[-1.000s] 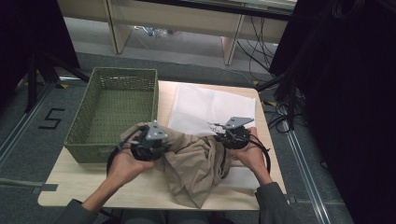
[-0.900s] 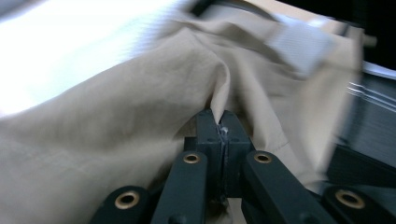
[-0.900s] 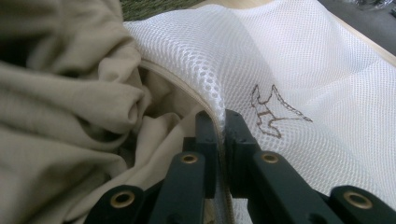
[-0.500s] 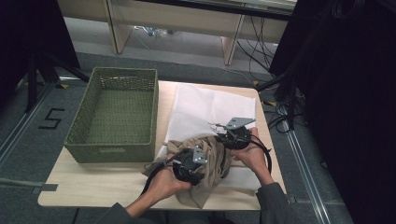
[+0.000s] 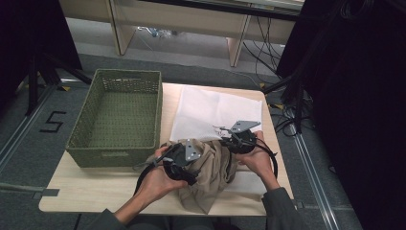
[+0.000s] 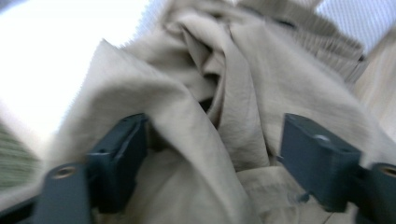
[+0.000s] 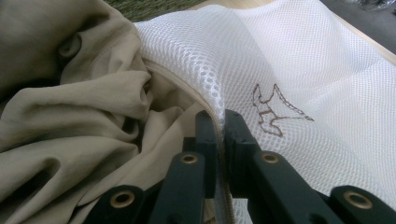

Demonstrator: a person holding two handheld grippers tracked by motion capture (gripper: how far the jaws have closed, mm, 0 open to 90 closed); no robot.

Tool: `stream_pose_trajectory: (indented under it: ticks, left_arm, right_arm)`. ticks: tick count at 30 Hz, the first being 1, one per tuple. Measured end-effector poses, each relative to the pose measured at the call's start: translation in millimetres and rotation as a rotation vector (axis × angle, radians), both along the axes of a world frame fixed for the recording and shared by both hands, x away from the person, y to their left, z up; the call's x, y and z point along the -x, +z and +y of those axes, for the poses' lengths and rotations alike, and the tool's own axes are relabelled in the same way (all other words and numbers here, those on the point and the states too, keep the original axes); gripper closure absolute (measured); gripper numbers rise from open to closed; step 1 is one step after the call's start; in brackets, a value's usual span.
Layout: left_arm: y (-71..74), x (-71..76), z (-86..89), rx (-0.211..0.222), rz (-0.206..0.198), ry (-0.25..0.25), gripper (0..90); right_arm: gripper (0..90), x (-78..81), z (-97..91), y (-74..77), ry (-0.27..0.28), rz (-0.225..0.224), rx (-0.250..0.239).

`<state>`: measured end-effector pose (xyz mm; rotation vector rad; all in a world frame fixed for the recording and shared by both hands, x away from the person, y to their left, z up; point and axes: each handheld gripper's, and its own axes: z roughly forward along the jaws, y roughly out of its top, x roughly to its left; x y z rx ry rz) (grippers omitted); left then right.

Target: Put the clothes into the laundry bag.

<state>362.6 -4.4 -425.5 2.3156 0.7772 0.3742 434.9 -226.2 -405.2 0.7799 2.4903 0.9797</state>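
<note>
The left gripper [image 5: 184,160] had come across from beside the green basket [image 5: 115,120] to the near middle of the table [image 5: 72,194], and its jaws had just been opening: in the left gripper view they stood wide apart, released, with folds of the beige garment [image 6: 219,107] bunched between them but not pinched. That looked like a regrip, a fresh bite on the cloth to feed more of it in. The right gripper [image 7: 222,126] was clenched on the rim of the white mesh laundry bag [image 7: 299,70], holding its mouth up beside the garment [image 5: 210,177], which lay heaped at the bag's near edge. How much cloth was already inside the bag was hard to tell; the left gripper view was blurred
</note>
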Motion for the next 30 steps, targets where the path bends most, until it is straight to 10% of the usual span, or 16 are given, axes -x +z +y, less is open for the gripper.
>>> stream_pose_trajectory:
  ticks: [3,6,10,17,22,30]
  left_arm:
    - [-17.7,-7.3,-14.8,-0.033,0.028,-0.048,31.6]
    - [-29.1,-14.7,-29.5,-0.079,-0.005,-0.063,73.4]
    - [-23.1,-25.2,-38.5,-0.016,0.004,-0.031,83.4]
    - [-0.6,-47.9,-41.2,0.109,-0.033,0.056,83.2]
    - [-22.5,-62.4,-39.8,0.103,0.028,0.081,74.3]
    - [-6.4,-31.7,-27.4,0.133,0.043,0.018,35.7]
  right_arm:
    - [86.6,1.2,1.3,2.1,-0.002,-0.006,-0.002]
    - [87.0,2.2,1.3,4.0,0.005,-0.010,-0.004]
    - [87.4,3.6,0.3,7.6,0.013,-0.019,-0.009]
    - [87.6,5.7,-2.1,25.9,0.016,-0.042,-0.046]
    - [87.5,5.3,-1.9,18.0,0.014,-0.020,-0.034]
    - [87.2,2.2,-6.4,12.2,0.004,-0.011,-0.029]
